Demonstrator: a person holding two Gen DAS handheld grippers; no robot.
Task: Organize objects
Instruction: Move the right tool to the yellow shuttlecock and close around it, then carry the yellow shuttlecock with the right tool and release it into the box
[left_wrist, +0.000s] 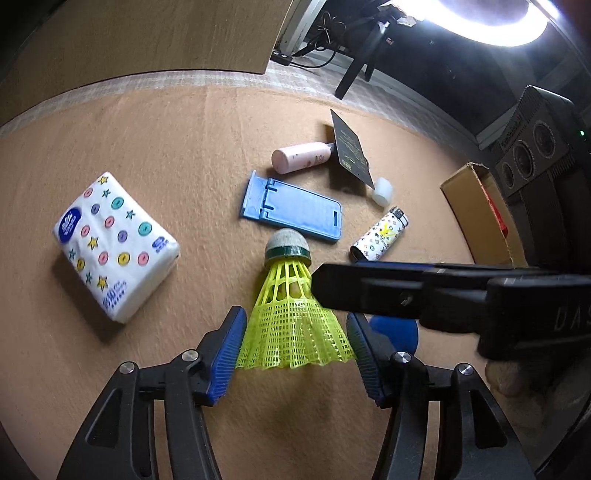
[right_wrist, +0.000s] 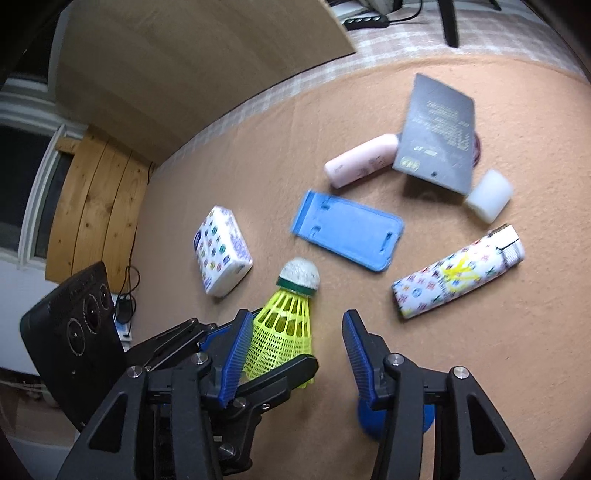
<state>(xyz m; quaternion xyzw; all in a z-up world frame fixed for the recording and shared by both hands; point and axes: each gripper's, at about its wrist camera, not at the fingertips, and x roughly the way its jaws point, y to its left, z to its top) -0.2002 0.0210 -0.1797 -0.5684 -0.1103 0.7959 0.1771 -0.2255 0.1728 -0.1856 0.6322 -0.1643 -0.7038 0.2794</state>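
**Shuttlecock between both pairs of tongs**

We take the yellow shuttlecock (left_wrist: 291, 314) as our landmark; it lies on the tan-covered table (left_wrist: 147, 147), cork end pointing away from us. To its far right an open cardboard box (left_wrist: 476, 206) sits at the table's edge; we cannot tell what is inside. Left of the shuttlecock lies a tissue pack (left_wrist: 114, 243), with bare cloth between them. Beyond the cork lie a blue phone stand (left_wrist: 295, 210), a pink bottle (left_wrist: 301, 157), a dark card (left_wrist: 349, 149), a white cap (left_wrist: 382, 190) and a patterned lighter (left_wrist: 380, 236). Our left tongs (left_wrist: 295, 350) stand open around the skirt, pads just clear. Our right tongs (right_wrist: 293, 350) are open too; the skirt lies by the left pad, contact unclear.
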